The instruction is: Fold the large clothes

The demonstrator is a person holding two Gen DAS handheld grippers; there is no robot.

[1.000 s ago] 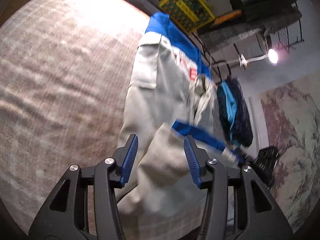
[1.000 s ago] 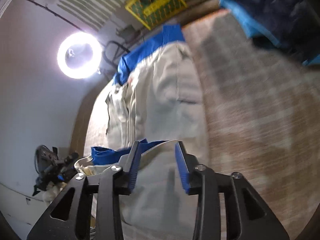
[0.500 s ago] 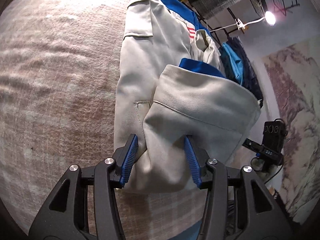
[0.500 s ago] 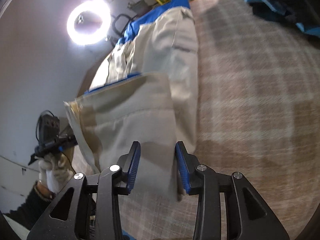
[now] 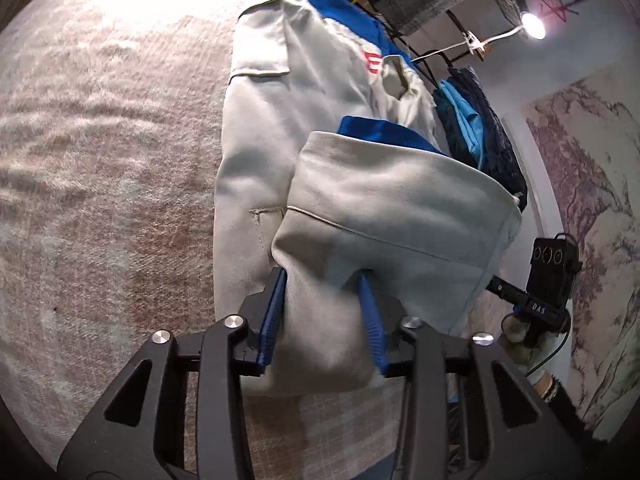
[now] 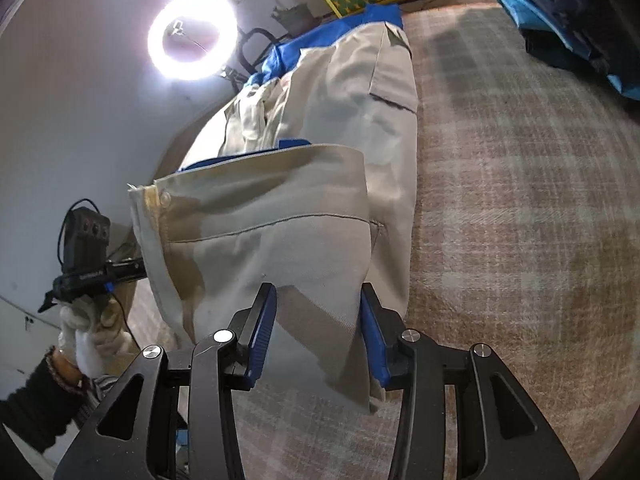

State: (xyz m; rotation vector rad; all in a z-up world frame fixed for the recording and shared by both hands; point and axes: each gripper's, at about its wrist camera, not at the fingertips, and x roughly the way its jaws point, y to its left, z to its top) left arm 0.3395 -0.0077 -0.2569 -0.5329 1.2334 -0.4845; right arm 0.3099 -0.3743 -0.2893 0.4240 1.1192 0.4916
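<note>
Beige jacket with blue trim lies flat on the checked rug. Its long axis runs straight away from both claws, blue shoulder end far, hem end near. The near end is lifted and doubled back as a flap over the body.

Left claw: flap's corner bunched between the 2 blue pads, cloth touching both. Jaws closing, so it reads as gripping the flap. Right claw: other corner of the flap sits between its pads, but the cloth hangs loose there and the right pad shows a gap. Jaws roughly half apart, not clamped. Looks like a release starting on that side, judging by the slack.

Key relation: the flap edge spans across, 1 corner per claw, both claws at the near end and angled down. The fold line lies crosswise to the long axis. Neither claw is clearly nearer, they sit level with each other.

Next move likely lays the flap down forward along the axis. The leading edge with blue lining must land square on the body. Risk: 1 side dropping early skews it.

Off-task: ring light, dark and blue clothes pile far right on the rug.
</note>
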